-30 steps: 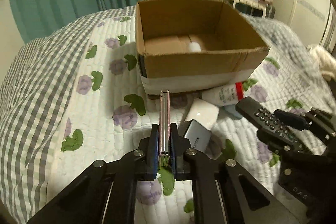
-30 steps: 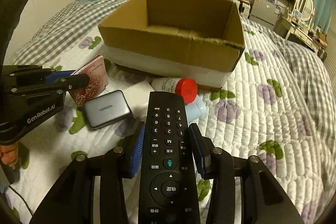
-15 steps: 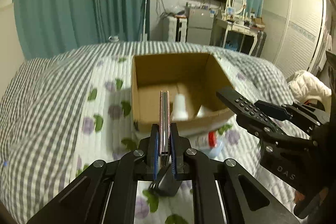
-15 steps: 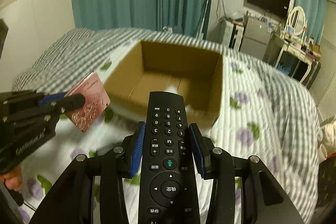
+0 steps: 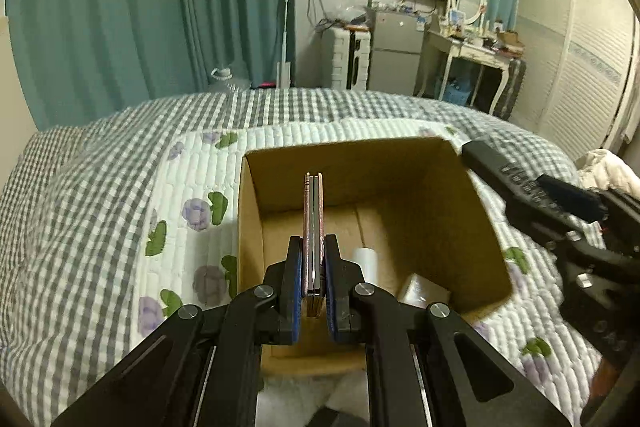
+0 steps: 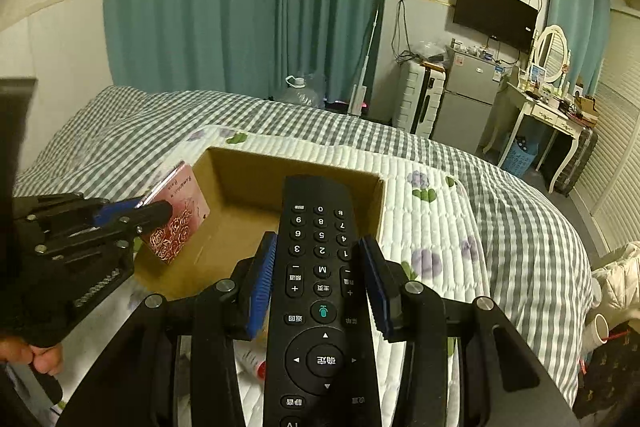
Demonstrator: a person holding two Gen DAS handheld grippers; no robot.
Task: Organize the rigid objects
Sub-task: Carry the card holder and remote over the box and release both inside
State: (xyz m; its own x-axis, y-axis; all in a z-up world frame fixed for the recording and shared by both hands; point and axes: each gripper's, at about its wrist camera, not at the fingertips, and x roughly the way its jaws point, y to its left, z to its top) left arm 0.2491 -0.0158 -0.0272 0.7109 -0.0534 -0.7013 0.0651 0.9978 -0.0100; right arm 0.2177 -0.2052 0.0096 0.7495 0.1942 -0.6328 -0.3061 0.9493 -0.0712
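My left gripper (image 5: 313, 259) is shut on a thin pink box with a rose pattern (image 5: 312, 227), held edge-on above the open cardboard box (image 5: 248, 227). The pink box also shows in the right wrist view (image 6: 176, 219), over the cardboard box's left wall (image 6: 200, 251). My right gripper (image 6: 320, 267) is shut on a black remote control (image 6: 320, 267), held above the box's near right side. In the left wrist view the remote (image 5: 504, 175) hangs at the box's right rim. A white bottle (image 5: 366, 261) and a clear packet (image 5: 420, 293) lie inside the box.
The box stands on a bed with a floral quilt (image 5: 188, 187) and a grey checked cover (image 5: 80, 187). A red-capped tube (image 6: 252, 361) lies on the quilt under my right gripper. Teal curtains, a fridge and a dressing table stand beyond the bed.
Both grippers have risen from the quilt and moved forward over the cardboard box, each still holding its object. The grey charger and other items on the quilt have dropped out of view.
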